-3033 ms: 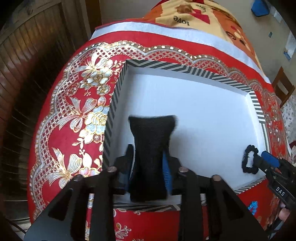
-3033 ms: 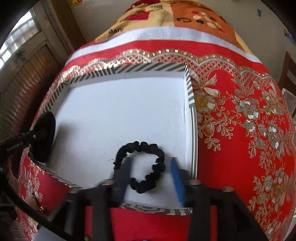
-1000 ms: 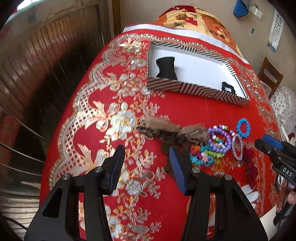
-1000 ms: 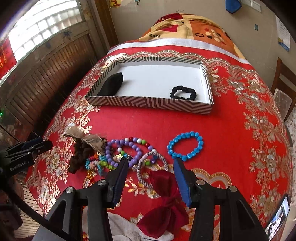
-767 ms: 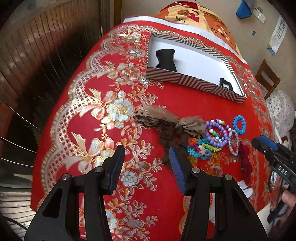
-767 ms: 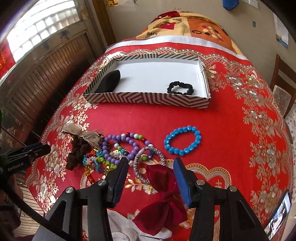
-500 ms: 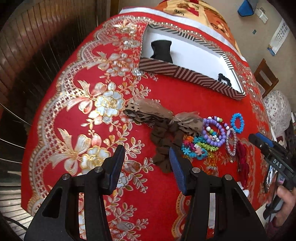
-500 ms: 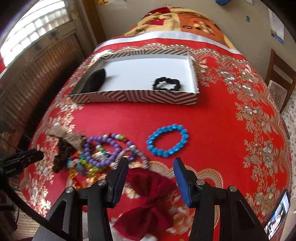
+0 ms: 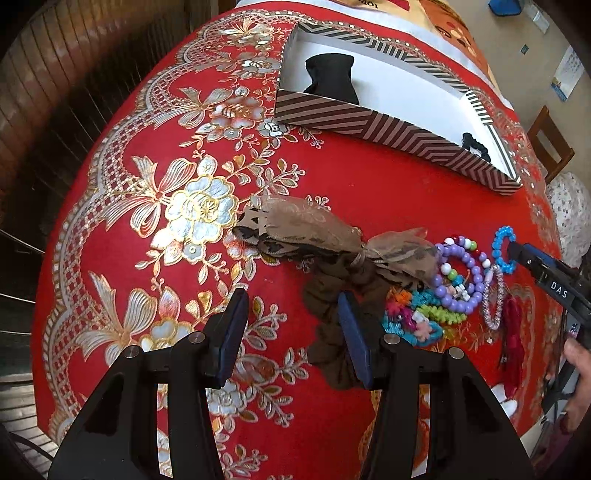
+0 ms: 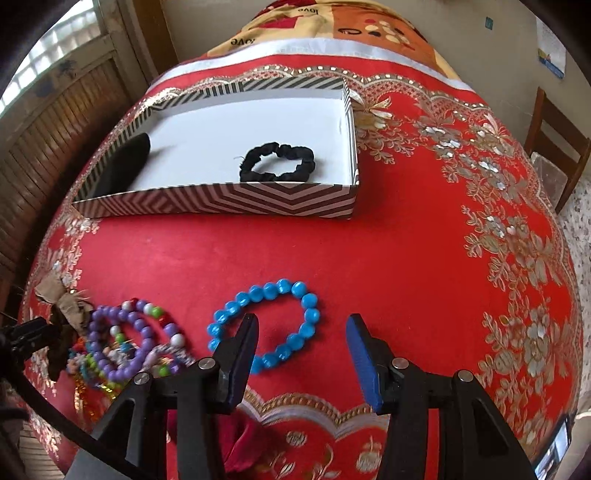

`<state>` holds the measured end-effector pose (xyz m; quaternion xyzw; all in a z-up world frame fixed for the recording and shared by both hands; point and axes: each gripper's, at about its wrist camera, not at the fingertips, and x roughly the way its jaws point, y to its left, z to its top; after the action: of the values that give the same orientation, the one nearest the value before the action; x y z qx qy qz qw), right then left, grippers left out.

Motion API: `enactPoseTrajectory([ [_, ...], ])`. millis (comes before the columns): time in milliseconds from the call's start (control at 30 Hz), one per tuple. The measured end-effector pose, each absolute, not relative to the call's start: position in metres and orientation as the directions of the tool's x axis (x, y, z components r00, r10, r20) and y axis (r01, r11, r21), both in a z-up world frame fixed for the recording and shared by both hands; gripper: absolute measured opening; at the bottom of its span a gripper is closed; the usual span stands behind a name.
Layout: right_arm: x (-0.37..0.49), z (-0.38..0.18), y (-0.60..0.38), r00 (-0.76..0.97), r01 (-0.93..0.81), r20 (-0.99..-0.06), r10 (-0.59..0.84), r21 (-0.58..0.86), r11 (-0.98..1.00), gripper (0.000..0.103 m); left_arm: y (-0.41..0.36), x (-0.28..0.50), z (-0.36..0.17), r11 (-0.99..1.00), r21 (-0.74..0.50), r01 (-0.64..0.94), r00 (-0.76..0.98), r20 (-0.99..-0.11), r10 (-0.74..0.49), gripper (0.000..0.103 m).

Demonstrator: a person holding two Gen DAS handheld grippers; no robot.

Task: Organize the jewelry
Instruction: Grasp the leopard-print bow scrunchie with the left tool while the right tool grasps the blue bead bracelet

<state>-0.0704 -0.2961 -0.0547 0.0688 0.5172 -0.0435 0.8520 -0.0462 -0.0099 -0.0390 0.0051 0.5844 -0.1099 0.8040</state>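
A blue bead bracelet (image 10: 284, 286) lies on the red tablecloth (image 10: 406, 258). My right gripper (image 10: 303, 321) hovers open over it, and its left finger covers part of the ring. My left gripper (image 9: 291, 299) is open above a brown bow scrunchie (image 9: 306, 229), with the right finger in front of its dark loop. Between them lie a purple bead bracelet (image 9: 463, 295) and a tangle of coloured bands (image 9: 417, 321), with a red bow (image 9: 511, 332) beside them. The striped box (image 10: 221, 201) holds a black scrunchie (image 10: 277, 162) and a black pouch (image 10: 125, 166).
The table drops off at its left edge toward wooden slats (image 9: 55, 110). A wooden chair (image 10: 554, 147) stands off the right side. A patterned blanket (image 10: 332, 26) lies beyond the box. A hand (image 9: 576, 362) holds the right gripper's handle.
Both grippers left the box, where the pouch and black scrunchie now lie, and came down over the pile. The right one moved from above the red bow to the blue bracelet.
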Motion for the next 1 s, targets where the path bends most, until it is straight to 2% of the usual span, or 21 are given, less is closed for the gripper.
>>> enactPoseTrajectory([
  [233, -0.063, -0.059, -0.293, 0.484, 0.115, -0.874, -0.034, 0.024, 0.993, 0.031, -0.017, -0.039, -0.044, 0.977, -0.104, 0.184, 0.298, -0.942, -0.157, 0.050],
  [367, -0.060, -0.059, -0.289, 0.501, 0.092, -0.865, -0.028, 0.021, 0.995, 0.016, -0.019, -0.040, -0.045, 0.976, -0.097, 0.193, 0.316, -0.936, -0.155, 0.047],
  [400, -0.059, -0.059, -0.288, 0.501, 0.088, -0.865, -0.026, 0.022, 0.996, 0.012, -0.019, -0.039, -0.045, 0.974, -0.100, 0.202, 0.322, -0.933, -0.162, 0.033],
  [467, -0.059, -0.059, -0.288, 0.500, 0.085, -0.866, -0.018, 0.029, 0.996, 0.009, -0.019, -0.038, -0.045, 0.969, -0.115, 0.218, 0.314, -0.932, -0.181, 0.014],
  [667, -0.062, -0.051, -0.293, 0.517, 0.091, -0.856, 0.012, 0.069, 0.993, 0.008, -0.006, -0.038, -0.038, 0.960, -0.197, 0.198, 0.288, -0.925, -0.249, 0.011],
  [1000, -0.073, -0.008, -0.287, 0.592, 0.059, -0.805, 0.046, 0.100, 0.993, 0.008, 0.000, -0.045, 0.002, 0.947, -0.225, 0.229, 0.341, -0.892, -0.295, 0.010],
])
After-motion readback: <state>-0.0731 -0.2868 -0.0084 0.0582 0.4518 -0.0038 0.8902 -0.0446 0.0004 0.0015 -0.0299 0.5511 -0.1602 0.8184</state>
